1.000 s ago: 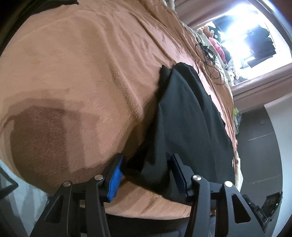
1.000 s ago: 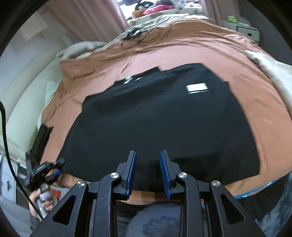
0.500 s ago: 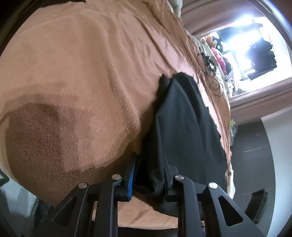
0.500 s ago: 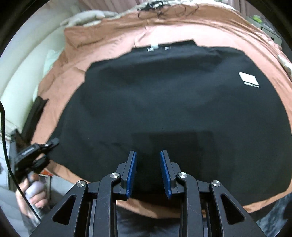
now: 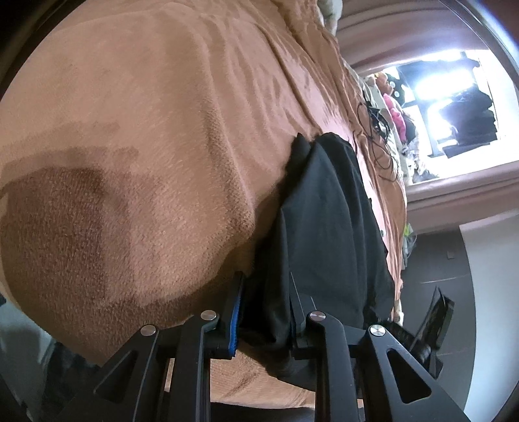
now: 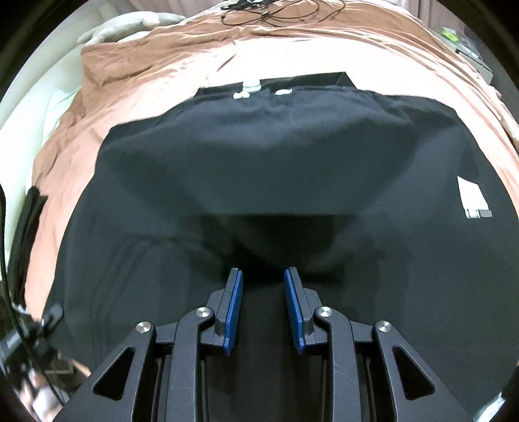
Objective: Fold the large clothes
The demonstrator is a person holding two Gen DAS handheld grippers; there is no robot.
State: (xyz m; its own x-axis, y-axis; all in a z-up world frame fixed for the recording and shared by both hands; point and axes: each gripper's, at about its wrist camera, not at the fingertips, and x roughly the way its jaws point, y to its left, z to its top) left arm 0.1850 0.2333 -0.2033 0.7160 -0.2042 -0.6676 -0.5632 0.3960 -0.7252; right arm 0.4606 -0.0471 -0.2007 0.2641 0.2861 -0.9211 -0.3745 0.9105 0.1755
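A large black garment (image 6: 275, 181) lies spread on a brown bedspread (image 6: 162, 74); a white patch (image 6: 472, 198) shows on its right side and small white labels (image 6: 249, 89) at its far edge. My right gripper (image 6: 263, 274) hovers over the garment's near middle, jaws open with nothing between them. In the left wrist view the same garment (image 5: 327, 211) is seen edge-on. My left gripper (image 5: 266, 285) is shut on a bunched fold of its near edge, close to the bed's edge.
The brown bedspread (image 5: 146, 146) fills the left of the left wrist view. Black cables (image 6: 272, 13) lie at the far side of the bed. A white pillow or blanket (image 6: 126, 27) sits at the far left. A bright window (image 5: 438, 94) with clutter lies beyond.
My left gripper closed from open onto the garment's edge. My right gripper moved forward and lower over the garment, so the cloth now fills its view.
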